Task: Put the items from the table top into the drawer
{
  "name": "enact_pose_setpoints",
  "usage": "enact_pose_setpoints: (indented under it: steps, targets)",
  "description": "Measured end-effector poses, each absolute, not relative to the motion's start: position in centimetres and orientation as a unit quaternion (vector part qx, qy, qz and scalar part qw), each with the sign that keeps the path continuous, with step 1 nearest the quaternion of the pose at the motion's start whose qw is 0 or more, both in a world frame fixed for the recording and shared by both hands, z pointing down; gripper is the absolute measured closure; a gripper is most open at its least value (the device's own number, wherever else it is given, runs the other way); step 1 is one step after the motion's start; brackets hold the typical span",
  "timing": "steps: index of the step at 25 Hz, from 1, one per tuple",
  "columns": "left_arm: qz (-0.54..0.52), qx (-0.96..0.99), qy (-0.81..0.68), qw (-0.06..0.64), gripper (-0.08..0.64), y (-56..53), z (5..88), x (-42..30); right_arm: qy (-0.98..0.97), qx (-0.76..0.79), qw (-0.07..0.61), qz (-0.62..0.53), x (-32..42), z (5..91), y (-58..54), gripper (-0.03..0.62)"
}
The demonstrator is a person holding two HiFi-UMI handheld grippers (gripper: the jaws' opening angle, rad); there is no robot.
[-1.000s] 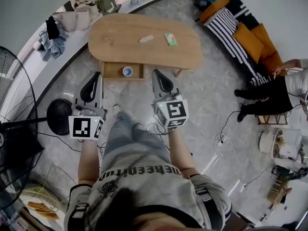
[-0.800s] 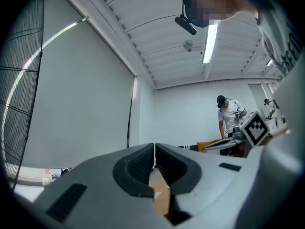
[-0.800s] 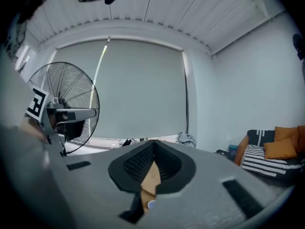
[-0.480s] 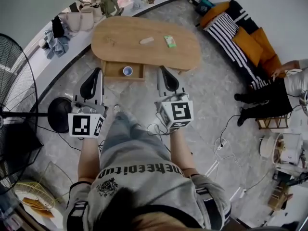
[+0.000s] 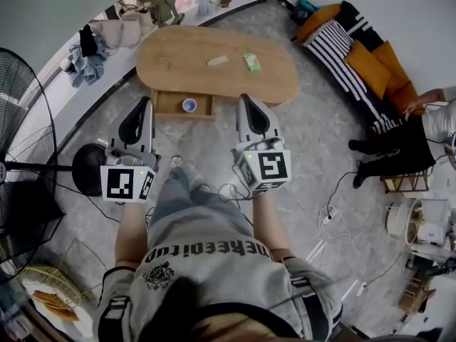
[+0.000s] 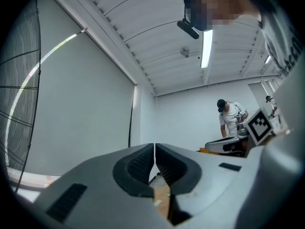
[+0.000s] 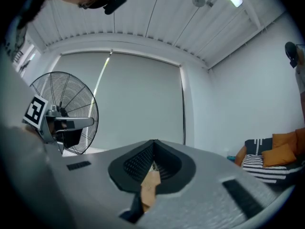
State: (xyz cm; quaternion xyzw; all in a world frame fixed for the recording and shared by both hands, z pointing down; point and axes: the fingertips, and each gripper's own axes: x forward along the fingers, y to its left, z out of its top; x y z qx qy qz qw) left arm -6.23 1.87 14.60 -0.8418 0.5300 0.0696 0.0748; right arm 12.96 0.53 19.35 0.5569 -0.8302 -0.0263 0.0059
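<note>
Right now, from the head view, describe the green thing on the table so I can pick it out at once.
Find the oval wooden table in the middle of the grey floor. On its top, toward the end nearer the striped couch, lies a small flat green packet. It is the only green thing there; the piece beside it is pale beige.

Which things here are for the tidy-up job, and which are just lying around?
For the job: oval wooden table, open wooden drawer, small white round thing inside it, pale flat piece and green packet on the tabletop, left gripper and right gripper, both shut.

Lying about: black floor fan, striped sofa with orange cushions, beige bags by the wall.
</note>
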Motion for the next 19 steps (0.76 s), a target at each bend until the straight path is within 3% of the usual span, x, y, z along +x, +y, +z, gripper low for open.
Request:
enact_pose_setpoints:
  steps: [19]
  targets:
    - [0.076,-0.845,0.527,0.059,0.548,1.36,14.97,-6.25,-0.828,0.56,-0.002,-0.029,12.4,18.83,1.0,0.595]
